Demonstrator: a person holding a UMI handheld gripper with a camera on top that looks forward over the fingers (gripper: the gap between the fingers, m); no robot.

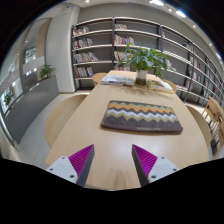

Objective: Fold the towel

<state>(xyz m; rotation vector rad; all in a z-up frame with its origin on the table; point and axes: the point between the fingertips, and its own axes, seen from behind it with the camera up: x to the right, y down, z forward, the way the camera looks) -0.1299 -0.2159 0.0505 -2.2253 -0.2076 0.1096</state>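
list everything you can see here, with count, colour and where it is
towel: one, zigzag stripes in grey, orange and cream, lying flat on the table beyond the fingers
table: one, light wood, running ahead of the gripper
potted plant: one, green, at the far end of the table behind the towel
papers or books: a few, pale, flat on the table beside the plant
bookshelves: one long run, grey frames, along the back wall
second plant: one, green, on the floor far off by the wall
gripper: one, magenta pads, fingers open, nothing between them
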